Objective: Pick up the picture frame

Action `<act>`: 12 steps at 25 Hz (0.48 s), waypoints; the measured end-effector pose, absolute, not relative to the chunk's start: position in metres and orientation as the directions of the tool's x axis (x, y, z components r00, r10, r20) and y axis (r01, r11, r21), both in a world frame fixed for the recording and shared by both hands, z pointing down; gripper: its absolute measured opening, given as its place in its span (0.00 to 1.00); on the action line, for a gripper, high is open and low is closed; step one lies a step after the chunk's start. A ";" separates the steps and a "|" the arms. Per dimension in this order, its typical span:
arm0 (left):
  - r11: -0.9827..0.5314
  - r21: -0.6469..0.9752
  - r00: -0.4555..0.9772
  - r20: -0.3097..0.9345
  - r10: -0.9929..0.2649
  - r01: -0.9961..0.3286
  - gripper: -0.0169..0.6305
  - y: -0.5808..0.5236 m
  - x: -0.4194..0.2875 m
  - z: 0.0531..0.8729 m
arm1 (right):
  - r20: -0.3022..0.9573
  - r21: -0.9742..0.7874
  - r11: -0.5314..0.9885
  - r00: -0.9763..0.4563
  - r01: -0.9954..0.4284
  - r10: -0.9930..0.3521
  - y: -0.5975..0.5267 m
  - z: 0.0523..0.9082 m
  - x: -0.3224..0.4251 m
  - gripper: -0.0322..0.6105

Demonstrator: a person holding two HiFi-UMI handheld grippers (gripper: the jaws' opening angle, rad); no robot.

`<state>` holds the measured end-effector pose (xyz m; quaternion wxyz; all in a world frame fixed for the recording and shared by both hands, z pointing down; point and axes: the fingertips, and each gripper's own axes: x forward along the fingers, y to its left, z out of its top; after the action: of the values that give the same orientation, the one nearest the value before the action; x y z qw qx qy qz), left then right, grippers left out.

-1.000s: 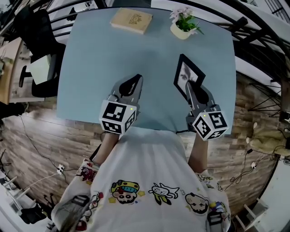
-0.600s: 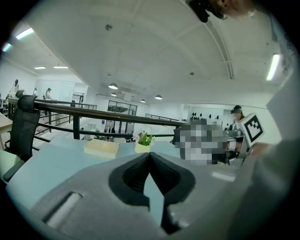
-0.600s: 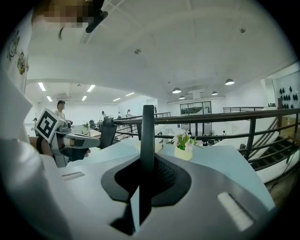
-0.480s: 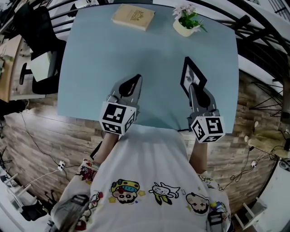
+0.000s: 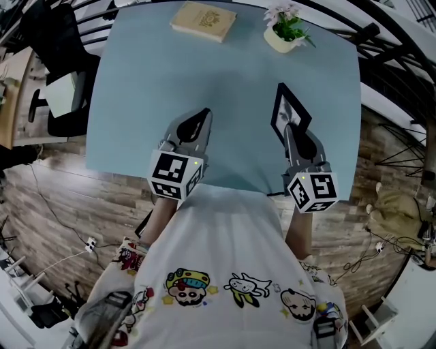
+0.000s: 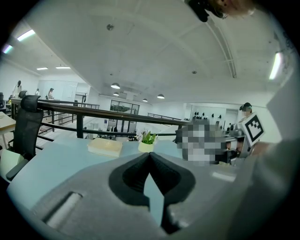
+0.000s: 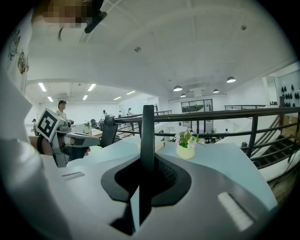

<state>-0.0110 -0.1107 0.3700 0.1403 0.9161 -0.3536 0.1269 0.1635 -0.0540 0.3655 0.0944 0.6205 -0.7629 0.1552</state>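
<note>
2 hand-held grippers reach in over the near edge of the pale blue bench [image 5: 136, 88]. At the left, the left hand-held gripper [image 5: 202, 117] has its jaws pressed fully together with nothing between them, its tips above bare bench. Beyond it, at the far edge, lies a tan rectangular book [image 5: 203, 20]. Further right stands a small cream pot of green leaves and pale flowers [image 5: 286, 35]. At the right, the right hand-held gripper [image 5: 291, 129] is clamped on the near edge of the black-rimmed rectangular picture frame [image 5: 286, 110]. The frame stands tipped up on edge, its thin side rising straight from between the jaws.
</note>
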 end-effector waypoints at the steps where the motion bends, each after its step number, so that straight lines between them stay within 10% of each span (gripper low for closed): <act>1: -0.709 0.167 0.716 0.331 -0.614 -0.685 0.02 -0.111 -0.012 0.370 | 0.336 -0.122 0.184 -0.214 -0.975 -0.917 -0.055 0.366 0.163 0.12; 12: -0.694 0.173 0.705 0.335 -0.625 -0.698 0.02 -0.114 -0.016 0.372 | 0.340 -0.134 0.193 -0.228 -0.972 -0.912 -0.057 0.368 0.158 0.12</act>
<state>-0.0157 -0.1141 0.3717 0.1450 0.9118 -0.3630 0.1260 0.1583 -0.0574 0.3685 0.0922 0.6143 -0.7669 0.1613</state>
